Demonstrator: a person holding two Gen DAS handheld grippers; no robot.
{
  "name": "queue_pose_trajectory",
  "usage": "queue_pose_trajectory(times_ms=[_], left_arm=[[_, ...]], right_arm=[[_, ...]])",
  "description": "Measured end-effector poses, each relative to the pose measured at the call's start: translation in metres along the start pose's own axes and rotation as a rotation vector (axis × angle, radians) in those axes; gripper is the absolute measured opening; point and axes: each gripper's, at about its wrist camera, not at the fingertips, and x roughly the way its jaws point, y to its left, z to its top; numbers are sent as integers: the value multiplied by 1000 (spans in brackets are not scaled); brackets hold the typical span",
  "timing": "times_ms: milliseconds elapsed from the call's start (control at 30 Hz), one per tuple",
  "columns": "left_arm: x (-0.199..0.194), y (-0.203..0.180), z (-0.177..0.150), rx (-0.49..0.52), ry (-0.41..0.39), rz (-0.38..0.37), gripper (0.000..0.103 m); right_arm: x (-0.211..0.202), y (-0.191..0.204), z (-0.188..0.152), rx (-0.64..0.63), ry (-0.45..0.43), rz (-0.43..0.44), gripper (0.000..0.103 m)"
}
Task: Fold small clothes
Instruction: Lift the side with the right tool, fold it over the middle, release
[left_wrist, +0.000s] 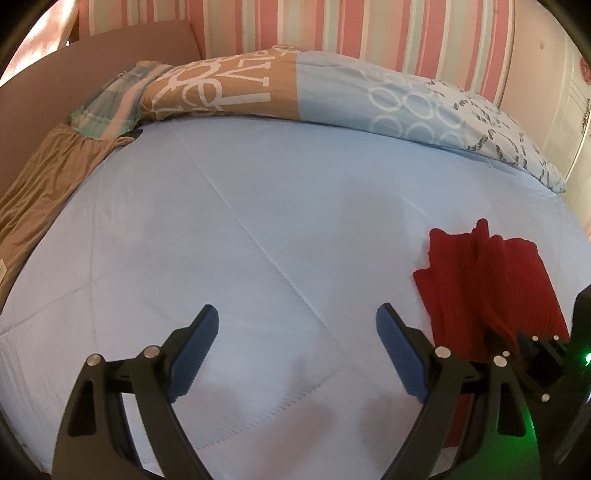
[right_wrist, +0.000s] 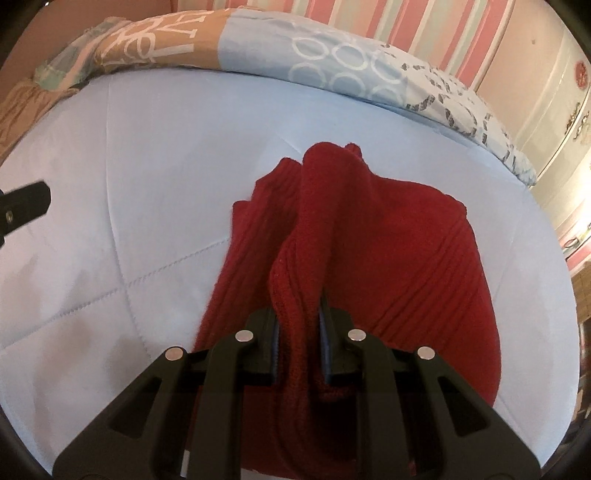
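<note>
A red ribbed knit garment (right_wrist: 413, 258) lies on the light blue bedspread (right_wrist: 147, 184). My right gripper (right_wrist: 298, 321) is shut on a raised fold of the garment, which rises as a ridge ahead of the jaws. In the left wrist view the garment (left_wrist: 491, 280) lies at the right, with the right gripper (left_wrist: 495, 332) gripping its near part. My left gripper (left_wrist: 295, 325) is open and empty, above bare bedspread (left_wrist: 258, 221) to the left of the garment. Part of the left gripper (right_wrist: 26, 206) shows at the left edge of the right wrist view.
A patterned blue and tan duvet (left_wrist: 332, 96) lies bunched along the far side of the bed. A plaid cloth (left_wrist: 110, 107) and a tan sheet (left_wrist: 48, 177) are at the far left. A striped wall (left_wrist: 332, 29) stands behind.
</note>
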Motion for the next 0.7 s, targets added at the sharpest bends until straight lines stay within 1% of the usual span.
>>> queue_pose_trajectory(times_ms=[133,200,233,267,300,333,367,400,467,533,567,633,700], left_arm=[[1,5,0,-16,2,-2,88],[1,6,-1,-18,5,-2,88],[0,6,-1,-17,4,-1,88],[0,6,-1,-17,2,0,88],[1,6,0,-17,3,-2,88],[0,6,0,-14,4,0,88],[0,6,1,-13,4,0,88],[-1,5,1,-11,3,0,88],[-4,5,3,-11,0,-3,88],[-8,1,5,-5,-3,-16,88],[-11,-1,6,0,-5,-23,88],[-16,-11,8,17,-14,-42,88],[-21,-25,8,32,-14,-62,88]], right_arm=[[8,16,-5,-58,4,-38,19],[12,20,-8,-79,9,-44,22],[11,20,-9,-78,2,-40,25],[10,20,-10,-75,-5,-35,30],[7,18,-10,-71,-12,-7,34],[4,17,-11,-67,-15,15,43],[0,14,-12,-64,-21,44,49],[-8,8,-12,-50,-34,83,51],[-28,-8,-14,2,-81,167,70],[-59,-37,-20,67,-159,240,73],[-70,-50,-23,93,-188,250,78],[-86,-80,-30,144,-229,232,81],[-88,-112,-38,195,-221,206,81]])
